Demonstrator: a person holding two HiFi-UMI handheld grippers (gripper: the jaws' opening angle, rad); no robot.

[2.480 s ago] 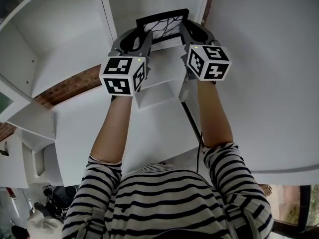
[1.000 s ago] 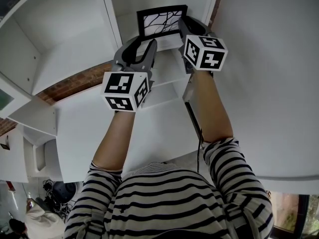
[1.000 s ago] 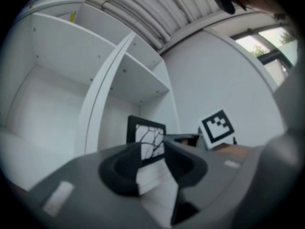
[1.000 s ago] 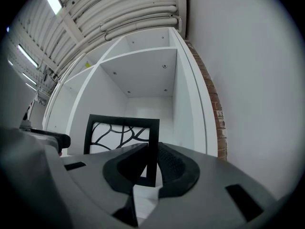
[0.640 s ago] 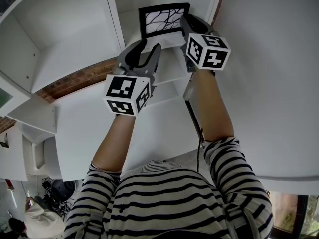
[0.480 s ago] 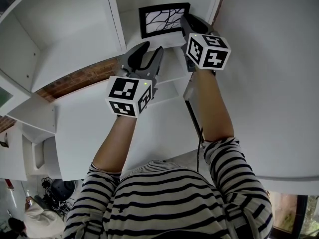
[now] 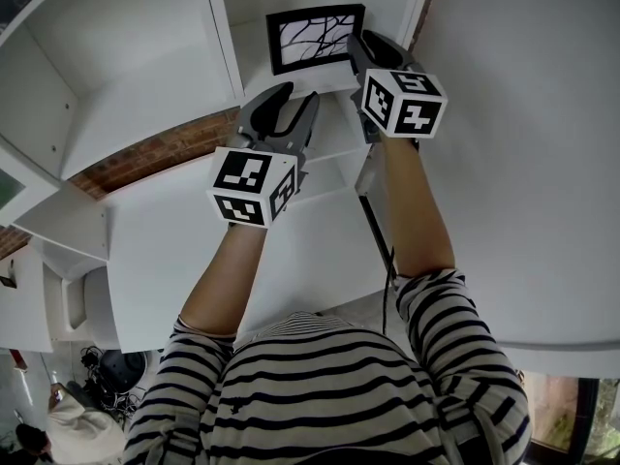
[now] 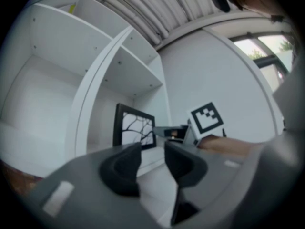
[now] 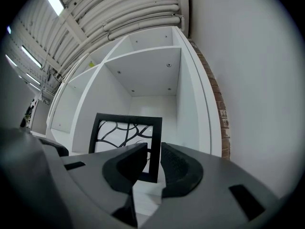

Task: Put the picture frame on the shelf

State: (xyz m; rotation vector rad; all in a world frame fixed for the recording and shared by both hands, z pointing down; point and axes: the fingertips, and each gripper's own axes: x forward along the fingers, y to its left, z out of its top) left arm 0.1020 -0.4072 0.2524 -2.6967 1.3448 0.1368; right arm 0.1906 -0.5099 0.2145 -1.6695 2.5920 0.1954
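The black picture frame (image 7: 315, 37) with a branch drawing stands upright on the white shelf (image 7: 254, 54), in the compartment beside the wall. My left gripper (image 7: 296, 93) hangs below and left of it, pulled back, open and empty; in the left gripper view the frame (image 8: 135, 130) stands well beyond the jaws of the left gripper (image 8: 152, 149). My right gripper (image 7: 356, 43) sits at the frame's lower right corner. In the right gripper view the right gripper (image 9: 153, 151) has its jaws a narrow gap apart, and the frame's (image 9: 125, 137) right border shows through that gap.
A white upright divider (image 7: 218, 32) bounds the compartment on the left, with a larger compartment (image 7: 116, 56) beyond it. A white wall (image 7: 523, 114) closes the right side. Smaller shelf cells (image 7: 320, 177) lie below the grippers. A dark cable (image 7: 378, 235) runs down by the right arm.
Both grippers were at the frame's sides; the left one let go and drew back down and left. The frame now stands further up in the compartment. The right gripper has stayed at the frame's corner.
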